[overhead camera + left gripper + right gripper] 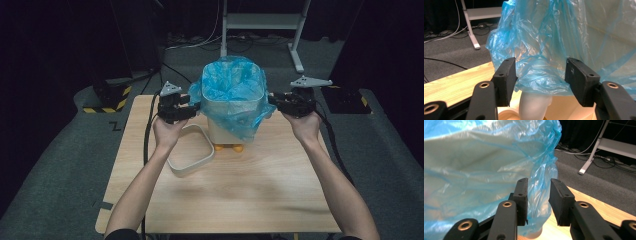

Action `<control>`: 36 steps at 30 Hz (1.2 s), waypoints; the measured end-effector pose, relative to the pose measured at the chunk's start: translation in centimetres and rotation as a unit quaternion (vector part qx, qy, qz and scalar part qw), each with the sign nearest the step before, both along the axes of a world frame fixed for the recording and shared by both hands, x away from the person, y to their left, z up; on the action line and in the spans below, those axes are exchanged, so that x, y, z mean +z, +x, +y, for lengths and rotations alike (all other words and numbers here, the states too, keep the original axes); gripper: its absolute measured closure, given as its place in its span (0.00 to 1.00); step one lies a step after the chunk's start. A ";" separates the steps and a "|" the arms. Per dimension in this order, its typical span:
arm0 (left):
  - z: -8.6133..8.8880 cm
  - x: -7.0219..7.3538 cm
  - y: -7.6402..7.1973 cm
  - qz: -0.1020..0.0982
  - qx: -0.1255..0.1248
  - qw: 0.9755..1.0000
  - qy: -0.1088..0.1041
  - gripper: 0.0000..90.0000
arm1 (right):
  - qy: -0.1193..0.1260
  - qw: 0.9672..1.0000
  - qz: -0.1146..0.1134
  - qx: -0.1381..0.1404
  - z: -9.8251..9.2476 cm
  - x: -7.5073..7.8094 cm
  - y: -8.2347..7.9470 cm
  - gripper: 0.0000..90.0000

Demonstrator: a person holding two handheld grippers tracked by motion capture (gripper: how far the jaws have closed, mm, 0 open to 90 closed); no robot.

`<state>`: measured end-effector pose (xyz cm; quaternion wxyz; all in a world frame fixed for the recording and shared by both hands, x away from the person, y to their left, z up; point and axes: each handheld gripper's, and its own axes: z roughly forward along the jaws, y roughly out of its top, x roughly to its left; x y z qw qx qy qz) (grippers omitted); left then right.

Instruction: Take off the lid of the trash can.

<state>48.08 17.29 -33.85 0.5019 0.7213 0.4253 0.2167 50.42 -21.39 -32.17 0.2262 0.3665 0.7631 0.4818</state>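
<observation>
A white bin (pixel 222 132) with orange feet stands at the table's far middle, lined with a blue plastic bag (pixel 232 87) folded over its rim. My left gripper (pixel 192 107) is at the bin's left side. In the left gripper view its jaws (pixel 541 72) stand wide apart, with a puffy fold of the bag (pixel 541 37) loose between them, above the bin's white body (pixel 534 105). My right gripper (pixel 272 101) is at the bin's right side. Its jaws (pixel 538 195) are parted, and a hanging edge of the bag (pixel 486 170) lies between them unpinched.
A white rounded ring-shaped lid (pixel 192 155) lies on the wooden table (pixel 240 195), left of the bin and under my left hand. Beyond the table is grey carpet with cables and a white stand's legs (pixel 295 55). Black cables trail from both grippers.
</observation>
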 end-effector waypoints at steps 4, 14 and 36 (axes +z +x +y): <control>0.4 0.4 -0.6 -0.013 -0.002 1.000 -0.010 0.46 | 0.026 1.000 -0.013 -0.002 -1.0 0.1 -1.0 0.67; 1.5 0.9 -2.3 -0.032 -0.003 0.999 -0.024 0.45 | 0.052 0.998 -0.022 -0.031 -3.9 -0.9 -3.5 0.60; 4.3 -4.2 -4.5 -0.030 0.046 0.998 0.002 0.42 | 0.008 0.997 -0.006 -0.079 -4.7 -9.0 -6.5 0.56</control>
